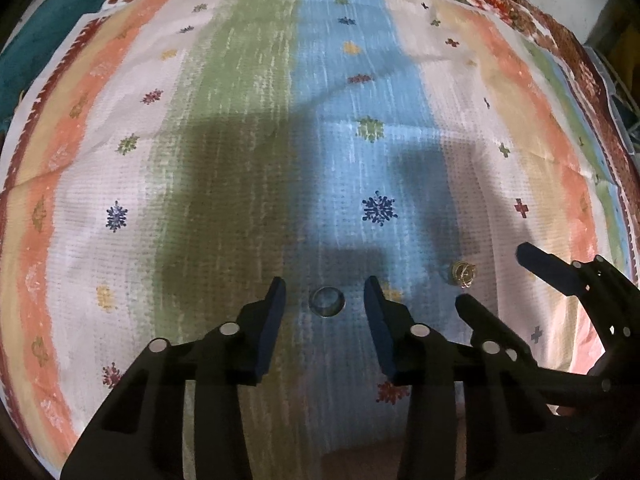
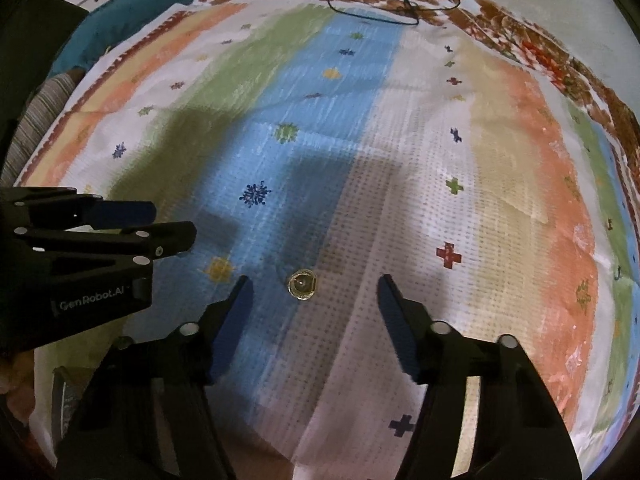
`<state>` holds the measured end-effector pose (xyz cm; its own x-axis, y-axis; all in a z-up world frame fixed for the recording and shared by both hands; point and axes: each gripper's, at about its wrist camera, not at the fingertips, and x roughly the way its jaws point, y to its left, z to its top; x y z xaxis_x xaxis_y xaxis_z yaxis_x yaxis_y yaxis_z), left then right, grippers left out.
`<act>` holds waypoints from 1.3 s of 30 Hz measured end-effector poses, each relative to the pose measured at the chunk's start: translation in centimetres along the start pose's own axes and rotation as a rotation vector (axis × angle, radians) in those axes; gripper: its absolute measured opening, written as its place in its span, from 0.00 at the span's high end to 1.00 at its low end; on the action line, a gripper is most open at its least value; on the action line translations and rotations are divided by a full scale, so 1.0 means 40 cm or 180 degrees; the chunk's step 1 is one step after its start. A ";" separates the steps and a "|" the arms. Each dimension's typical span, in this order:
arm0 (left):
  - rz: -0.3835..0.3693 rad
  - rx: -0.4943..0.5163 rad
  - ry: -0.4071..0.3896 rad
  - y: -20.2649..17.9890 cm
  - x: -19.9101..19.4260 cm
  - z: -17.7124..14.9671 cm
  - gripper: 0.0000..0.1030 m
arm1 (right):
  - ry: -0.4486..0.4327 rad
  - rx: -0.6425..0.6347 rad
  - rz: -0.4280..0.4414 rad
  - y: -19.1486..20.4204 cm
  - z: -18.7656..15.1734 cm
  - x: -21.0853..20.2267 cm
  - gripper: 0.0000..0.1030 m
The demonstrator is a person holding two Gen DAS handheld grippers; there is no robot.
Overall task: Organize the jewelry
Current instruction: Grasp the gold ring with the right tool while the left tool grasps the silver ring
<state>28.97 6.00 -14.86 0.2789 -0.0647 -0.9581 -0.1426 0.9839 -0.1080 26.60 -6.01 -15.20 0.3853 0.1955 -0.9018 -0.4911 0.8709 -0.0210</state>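
Broadly, a striped cloth (image 1: 248, 128) covers the whole work surface: orange, cream, green and blue bands run near to far, dotted with small snowflake and cross prints, with a brown patterned border at the far edge. Teal fabric (image 1: 60, 20) lies bunched beyond the cloth's far left corner. A thin dark cord (image 2: 372, 14) loops over the far border.

Left gripper (image 1: 325, 300) points steeply down at the cloth, jaws apart, nothing touching the blue pads. A silvery ring (image 1: 328, 301) lies flat on the cloth between the fingertips, where green meets blue, clear of both pads. In the right wrist view this gripper (image 2: 173, 225) shows side-on at the left edge, the ring hidden from that angle.

Right gripper (image 2: 314, 292) also points down, jaws set wider, gripping nothing. A small gold piece (image 2: 303, 285) rests on the cloth between its fingers, nearer the left finger, on the edge of the blue band; touching neither pad. Its exact type is too small to tell, perhaps a wire ring or earring. From the left wrist view the same gold piece (image 1: 463, 274) sits just right of the ring, between the right gripper's (image 1: 494, 278) fingers

Both pieces lie near the front of the cloth, close together but apart
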 end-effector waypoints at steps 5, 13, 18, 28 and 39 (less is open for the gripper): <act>0.0024 0.0023 0.0046 0.001 0.017 0.001 0.70 | 0.0041 0.0028 0.0009 -0.004 0.006 0.021 0.48; 0.0068 0.0120 0.0079 -0.017 0.035 -0.003 0.81 | 0.0107 0.0058 0.0010 -0.008 0.007 0.040 0.62; 0.0077 0.0118 0.0084 -0.018 0.037 -0.006 0.81 | 0.0135 0.0119 0.0026 -0.016 0.004 0.047 0.77; 0.0065 0.0065 0.0063 -0.006 0.025 -0.002 0.81 | 0.0143 0.0208 0.0116 -0.030 0.003 0.044 0.82; -0.0007 0.0024 -0.0069 0.009 -0.043 -0.023 0.81 | 0.0056 0.0350 0.0120 -0.046 -0.007 -0.007 0.83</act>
<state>27.58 6.31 -13.50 0.2998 -0.0634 -0.9519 -0.1348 0.9850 -0.1081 27.16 -7.78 -15.05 0.3540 0.2220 -0.9085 -0.4160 0.9074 0.0597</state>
